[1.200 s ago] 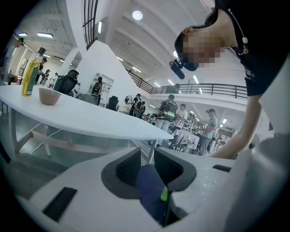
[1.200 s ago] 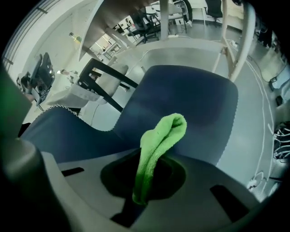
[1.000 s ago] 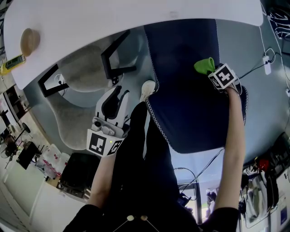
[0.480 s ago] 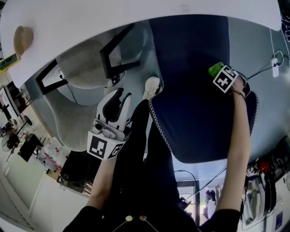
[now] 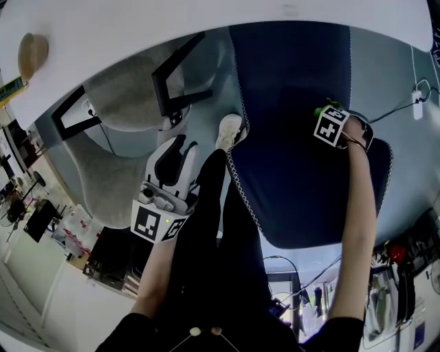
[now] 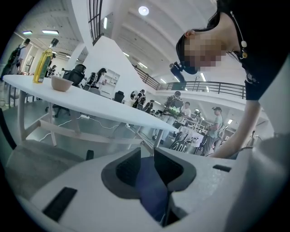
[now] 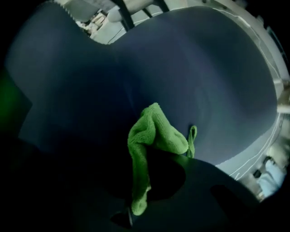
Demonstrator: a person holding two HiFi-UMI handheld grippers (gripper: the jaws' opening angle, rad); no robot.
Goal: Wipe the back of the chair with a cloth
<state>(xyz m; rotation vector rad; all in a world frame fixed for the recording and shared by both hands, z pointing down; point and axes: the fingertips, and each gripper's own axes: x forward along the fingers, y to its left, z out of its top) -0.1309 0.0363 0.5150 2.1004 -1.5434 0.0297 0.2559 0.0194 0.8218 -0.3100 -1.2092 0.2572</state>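
Right claw (image 7: pixel 146 163) holds green cloth (image 7: pixel 156 129) over navy chair (image 7: pixel 204 68)

Bunched green cloth (image 7: pixel 155 130), against navy chair (image 5: pixel 295 196)

The right hand-held gripper (image 5: pixel 326 115) has rolled and slid the green cloth (image 7: pixel 152 136) lower on the chair back (image 5: pixel 289 158).

Right hand-held gripper (image 7: pixel 146 163): dark jaws closed on a green microfibre cloth (image 7: pixel 152 131), one narrow strip running down between them, the rest bunched above the tips. Small hanging loop (image 7: pixel 192 136) at the cloth's right. Behind it, a navy chair back (image 7: pixel 181 68) fills the view, with white stitching (image 7: pixel 61 7) on its edge.
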